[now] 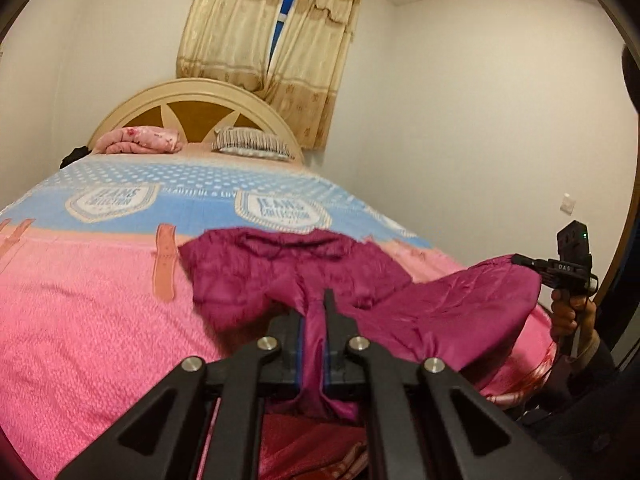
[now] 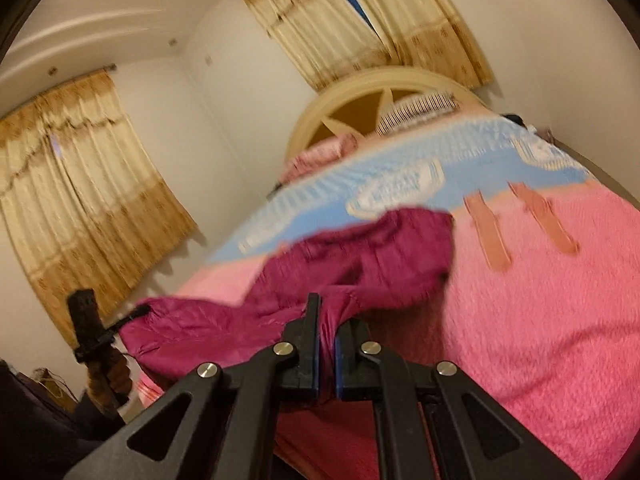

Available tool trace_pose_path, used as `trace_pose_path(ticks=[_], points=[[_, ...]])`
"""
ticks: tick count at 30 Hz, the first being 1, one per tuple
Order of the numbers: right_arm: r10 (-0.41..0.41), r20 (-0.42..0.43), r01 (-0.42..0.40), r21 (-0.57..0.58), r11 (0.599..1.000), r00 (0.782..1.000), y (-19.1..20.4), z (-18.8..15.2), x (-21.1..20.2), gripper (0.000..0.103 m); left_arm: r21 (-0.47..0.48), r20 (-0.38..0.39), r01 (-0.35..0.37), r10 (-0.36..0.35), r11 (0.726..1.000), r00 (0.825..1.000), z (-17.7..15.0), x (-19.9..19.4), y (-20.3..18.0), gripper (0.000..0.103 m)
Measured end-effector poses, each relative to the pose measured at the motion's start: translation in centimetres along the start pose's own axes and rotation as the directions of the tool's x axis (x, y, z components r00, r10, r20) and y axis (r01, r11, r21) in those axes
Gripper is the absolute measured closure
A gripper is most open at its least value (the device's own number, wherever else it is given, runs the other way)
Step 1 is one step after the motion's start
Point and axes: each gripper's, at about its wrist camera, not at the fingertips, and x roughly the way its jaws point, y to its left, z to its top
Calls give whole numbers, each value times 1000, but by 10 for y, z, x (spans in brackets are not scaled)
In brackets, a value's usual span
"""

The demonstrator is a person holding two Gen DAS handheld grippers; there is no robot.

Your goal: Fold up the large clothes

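Ahead of your left tongs, the bedspread (image 1: 192, 208) carries two badges reading "JEANS COLLECTION", with "BEAUTIFUL & LOV…" between them. Your right gripper (image 1: 520, 260), off to the side, shows "DAS".

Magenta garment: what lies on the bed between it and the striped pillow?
In the left wrist view, only bedspread lies between the magenta garment and the striped pillow: a pink band, then blue with white badge prints. Nothing rests on it.

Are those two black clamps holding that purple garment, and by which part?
Yes. The left gripper and right gripper each pinch a bunched edge of the magenta garment nearest the person; the far end lies on the bed.
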Motion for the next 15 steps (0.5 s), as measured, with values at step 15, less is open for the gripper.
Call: trace_pose_path(ticks=[15], points=[[-114, 29, 112, 73, 991, 993, -47, 103, 136, 99, -32, -60, -138, 135, 990, 989, 63, 131, 69, 74]])
